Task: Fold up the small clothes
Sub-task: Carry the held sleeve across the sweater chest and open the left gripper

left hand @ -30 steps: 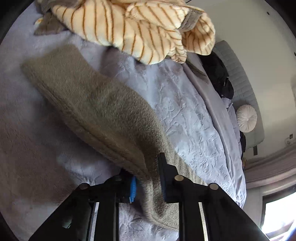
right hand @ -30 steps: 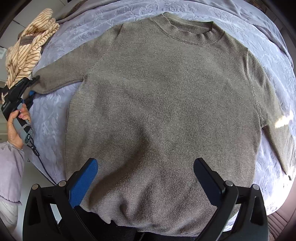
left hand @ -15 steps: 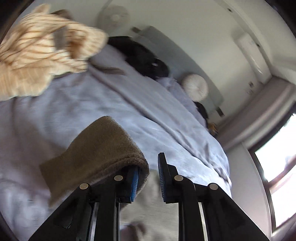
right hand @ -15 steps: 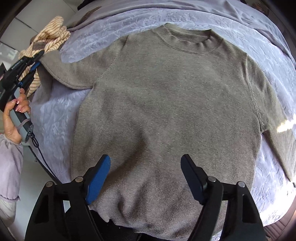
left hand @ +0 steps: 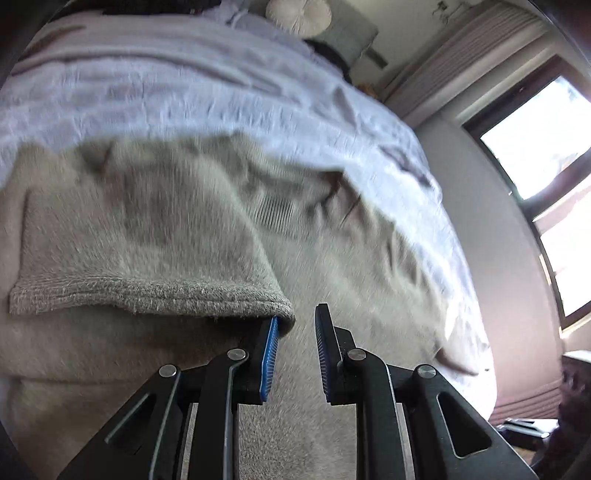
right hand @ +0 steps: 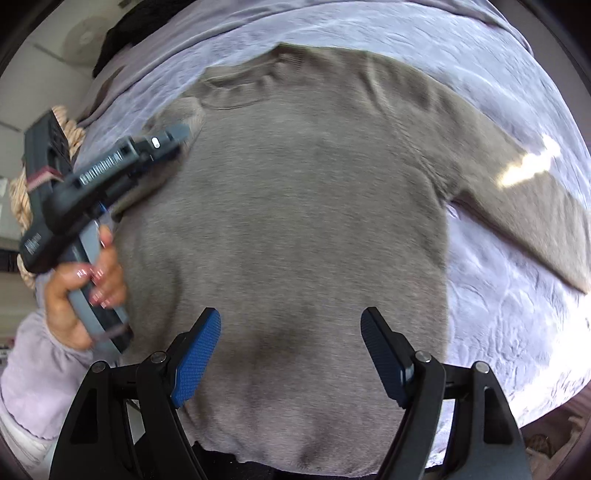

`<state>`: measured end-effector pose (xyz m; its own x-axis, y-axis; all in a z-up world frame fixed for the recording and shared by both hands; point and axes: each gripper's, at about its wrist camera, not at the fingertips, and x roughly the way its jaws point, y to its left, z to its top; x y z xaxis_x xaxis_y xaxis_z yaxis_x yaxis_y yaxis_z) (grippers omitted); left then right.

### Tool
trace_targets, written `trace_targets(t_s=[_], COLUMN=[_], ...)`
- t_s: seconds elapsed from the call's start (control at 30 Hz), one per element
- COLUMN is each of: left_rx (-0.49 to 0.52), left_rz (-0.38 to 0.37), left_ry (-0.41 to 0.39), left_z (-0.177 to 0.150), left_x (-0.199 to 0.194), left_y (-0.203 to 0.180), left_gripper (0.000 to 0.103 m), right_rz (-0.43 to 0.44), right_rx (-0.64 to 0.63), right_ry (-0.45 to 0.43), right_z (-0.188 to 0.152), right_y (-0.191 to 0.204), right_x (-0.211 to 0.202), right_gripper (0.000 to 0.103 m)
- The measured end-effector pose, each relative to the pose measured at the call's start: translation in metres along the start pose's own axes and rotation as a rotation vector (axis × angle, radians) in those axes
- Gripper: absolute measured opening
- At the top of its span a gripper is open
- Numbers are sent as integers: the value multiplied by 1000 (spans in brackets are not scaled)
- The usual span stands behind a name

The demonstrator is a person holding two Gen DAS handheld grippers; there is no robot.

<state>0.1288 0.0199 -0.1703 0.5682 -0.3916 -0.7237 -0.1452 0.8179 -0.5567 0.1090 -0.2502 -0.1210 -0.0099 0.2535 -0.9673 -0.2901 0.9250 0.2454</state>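
A grey-brown knit sweater (right hand: 314,229) lies flat on the lilac bedspread (right hand: 491,295). Its left sleeve is folded over onto the body; the ribbed cuff (left hand: 147,295) drapes over the left finger of my left gripper (left hand: 293,354). The jaws stand slightly apart with a gap between the pads, and the cuff is on the outside of the left pad, not between them. The left gripper also shows in the right wrist view (right hand: 110,173), over the sweater's left shoulder. My right gripper (right hand: 291,354) is open and empty above the sweater's hem. The right sleeve (right hand: 535,221) lies stretched out.
A cream striped garment (right hand: 22,192) lies at the bed's left edge behind the left hand. A round white cushion (left hand: 299,14) and dark clothes sit at the bed's far end. A window (left hand: 546,147) is on the right.
My left gripper has carried the left sleeve from out at the side up and over onto the sweater's body. Its jaws have opened slightly. The right gripper has narrowed a little and stayed over the hem.
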Motion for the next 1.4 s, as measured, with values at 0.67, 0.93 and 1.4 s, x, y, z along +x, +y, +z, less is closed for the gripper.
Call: trace_targets(t_s=[0.67,0.93,1.4], left_rx=[-410,-457,289], left_rz=[4,43,268], left_ry=[-67,-81,-117], left_z=[-6,9,6], left_x=[-26,-14,2], left_y=[41,48,-85], left_gripper=[77,9,5], right_rz=[42,50,67], right_rx=[36,37,86], right_ry=[-5,-2,-45], right_z=[0,-3,-6], right_y=[-12,-17,-41], right_x=[2,4,-2], right_gripper=[81,81,77])
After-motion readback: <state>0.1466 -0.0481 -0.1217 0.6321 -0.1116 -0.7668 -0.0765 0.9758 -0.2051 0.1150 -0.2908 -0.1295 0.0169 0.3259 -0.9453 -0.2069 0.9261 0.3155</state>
